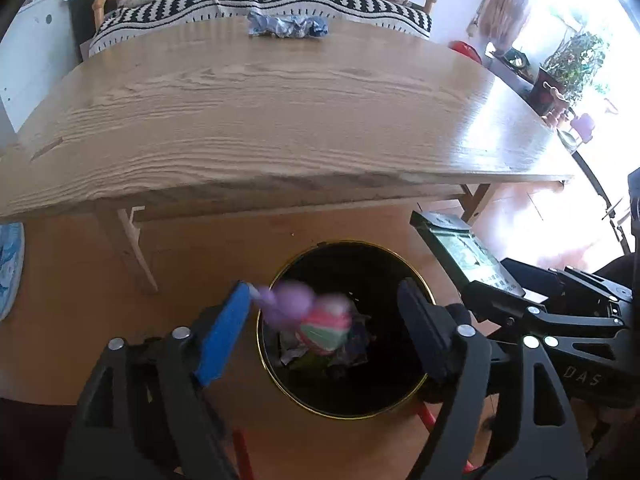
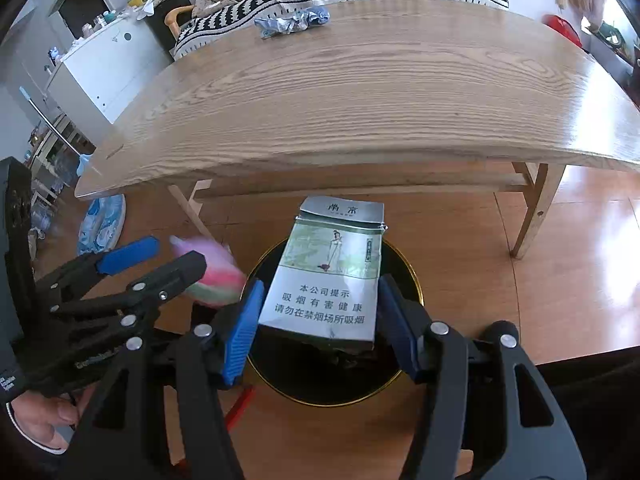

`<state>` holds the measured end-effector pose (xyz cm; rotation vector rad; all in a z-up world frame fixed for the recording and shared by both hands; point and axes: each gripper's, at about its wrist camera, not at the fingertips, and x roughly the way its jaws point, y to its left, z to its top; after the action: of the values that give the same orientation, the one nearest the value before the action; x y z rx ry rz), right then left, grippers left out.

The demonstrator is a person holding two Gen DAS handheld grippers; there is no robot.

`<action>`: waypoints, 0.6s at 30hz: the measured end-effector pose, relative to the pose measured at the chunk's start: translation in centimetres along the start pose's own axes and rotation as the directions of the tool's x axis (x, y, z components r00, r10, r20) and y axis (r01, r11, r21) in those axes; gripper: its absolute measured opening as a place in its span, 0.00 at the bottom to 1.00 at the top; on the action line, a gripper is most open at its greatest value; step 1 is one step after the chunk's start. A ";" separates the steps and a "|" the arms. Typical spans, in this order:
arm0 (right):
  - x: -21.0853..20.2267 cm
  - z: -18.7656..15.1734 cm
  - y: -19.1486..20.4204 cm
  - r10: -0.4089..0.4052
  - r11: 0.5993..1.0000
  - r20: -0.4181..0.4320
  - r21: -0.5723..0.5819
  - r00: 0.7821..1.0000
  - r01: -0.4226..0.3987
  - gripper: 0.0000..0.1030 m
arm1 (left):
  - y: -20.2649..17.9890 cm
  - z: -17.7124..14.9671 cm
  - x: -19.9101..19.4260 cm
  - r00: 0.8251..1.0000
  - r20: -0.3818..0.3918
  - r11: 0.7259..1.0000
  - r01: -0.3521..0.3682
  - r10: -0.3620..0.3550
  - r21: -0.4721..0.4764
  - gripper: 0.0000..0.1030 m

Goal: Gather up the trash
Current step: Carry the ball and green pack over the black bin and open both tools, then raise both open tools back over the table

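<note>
Your left claw (image 1: 324, 312) gapes over the bin (image 1: 280, 376), pink wrapper (image 1: 320, 324) loose between; your right claw (image 2: 316, 316) clamps the cigarette pack (image 2: 328, 280).

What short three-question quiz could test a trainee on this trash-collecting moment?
1. True or false: the right tool grips the cigarette pack above the bin.
2. Which trash lies on the table? A) crumpled blue-silver wrapper B) banana peel C) glass bottle
3. Fill in: the blurred pink-purple wrapper sits loose between the pads of the left tool, over the ____.

Key: 1 true; 2 A, the crumpled blue-silver wrapper at the far edge; 3 bin.
</note>
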<state>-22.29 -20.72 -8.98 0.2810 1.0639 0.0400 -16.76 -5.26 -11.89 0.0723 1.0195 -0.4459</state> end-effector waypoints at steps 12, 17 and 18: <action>0.5 -0.1 -0.3 0.001 1.000 -0.012 0.028 1.000 -0.001 0.79 | 0.7 0.2 -0.3 1.000 0.010 0.999 -0.002 0.003 -0.040 0.79; 0.5 -0.1 -0.1 0.001 1.000 -0.011 0.020 1.000 -0.001 0.80 | 1.5 0.5 -0.5 1.000 0.012 0.998 0.002 -0.001 -0.069 0.79; 0.5 0.0 -0.1 0.002 1.000 -0.010 0.020 1.000 -0.001 0.80 | 1.6 0.5 -0.6 1.000 0.014 0.997 0.002 -0.001 -0.074 0.79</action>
<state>-22.10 -20.73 -9.41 0.3002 1.0745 0.0319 -15.94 -3.76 -11.36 0.0019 1.0218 -0.4095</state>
